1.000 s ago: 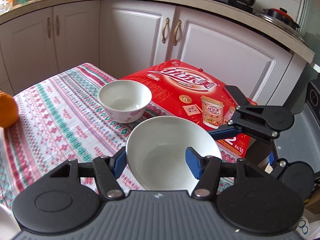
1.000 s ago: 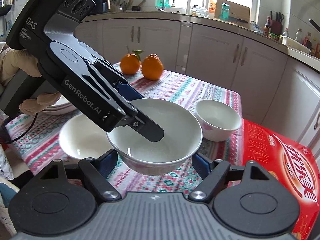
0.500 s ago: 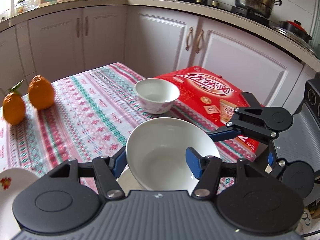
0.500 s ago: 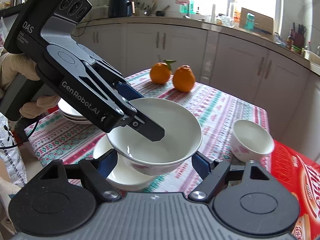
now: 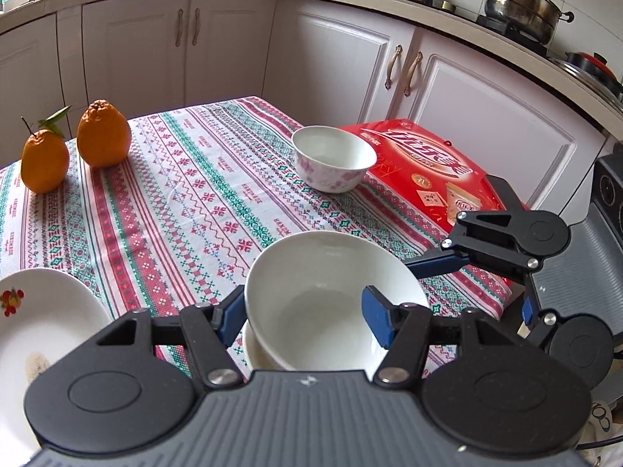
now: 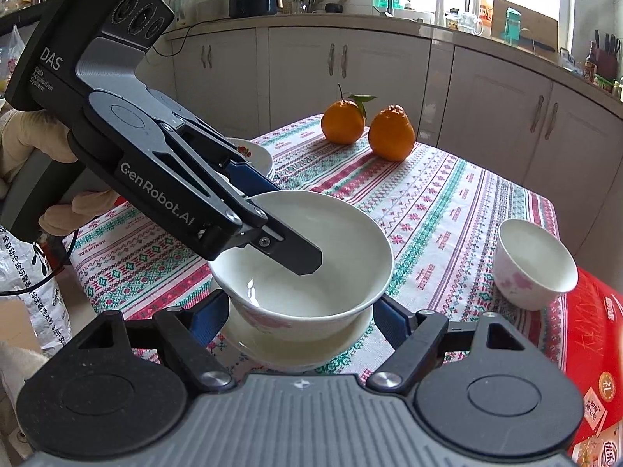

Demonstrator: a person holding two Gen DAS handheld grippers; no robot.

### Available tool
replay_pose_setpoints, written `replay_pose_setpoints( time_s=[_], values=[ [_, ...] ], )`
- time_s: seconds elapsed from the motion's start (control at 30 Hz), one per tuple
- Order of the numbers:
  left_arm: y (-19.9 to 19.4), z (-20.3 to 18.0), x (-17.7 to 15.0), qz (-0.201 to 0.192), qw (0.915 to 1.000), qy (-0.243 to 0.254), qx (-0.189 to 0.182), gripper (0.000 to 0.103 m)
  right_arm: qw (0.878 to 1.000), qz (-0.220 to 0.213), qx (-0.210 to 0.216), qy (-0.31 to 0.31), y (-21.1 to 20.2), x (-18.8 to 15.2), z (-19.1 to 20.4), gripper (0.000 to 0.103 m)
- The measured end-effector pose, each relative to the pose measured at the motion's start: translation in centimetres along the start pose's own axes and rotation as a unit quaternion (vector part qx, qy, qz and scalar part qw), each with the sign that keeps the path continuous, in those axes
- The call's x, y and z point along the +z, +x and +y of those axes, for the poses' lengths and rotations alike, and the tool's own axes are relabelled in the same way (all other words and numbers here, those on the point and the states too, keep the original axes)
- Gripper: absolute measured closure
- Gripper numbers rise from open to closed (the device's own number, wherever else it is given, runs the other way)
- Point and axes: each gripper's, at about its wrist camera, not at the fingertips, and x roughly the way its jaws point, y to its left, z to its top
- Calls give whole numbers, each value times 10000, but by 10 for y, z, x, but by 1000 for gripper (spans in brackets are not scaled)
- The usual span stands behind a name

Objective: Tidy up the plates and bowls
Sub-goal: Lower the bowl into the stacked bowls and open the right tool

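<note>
My left gripper (image 5: 303, 313) is shut on the rim of a white bowl (image 5: 331, 295), one finger inside, one outside. The same bowl (image 6: 311, 257) shows in the right wrist view, tilted just above a second white bowl (image 6: 288, 350) on the table. My right gripper (image 6: 301, 313) stands open with its fingers on either side of the two bowls. A small floral bowl (image 5: 333, 163) sits farther off by the red box. Stacked plates (image 5: 35, 323) lie at the left.
Two oranges (image 5: 78, 144) sit at the far left of the patterned tablecloth (image 5: 175, 202). A red carton (image 5: 424, 167) lies at the table's right end. White cabinets (image 5: 233, 50) stand behind. A plastic bag (image 6: 23, 272) hangs beside the table.
The held bowl has moved left and down over the second bowl, now just above it. The small floral bowl and carton have dropped away to the right.
</note>
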Motion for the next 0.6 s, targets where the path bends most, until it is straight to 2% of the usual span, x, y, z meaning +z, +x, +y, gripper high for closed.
replay_pose_setpoints(
  time_s=[0.6],
  values=[
    [7, 2, -11, 17, 10000, -68, -40, 41, 9998, 114, 109, 87, 7, -6, -2, 18]
  ],
)
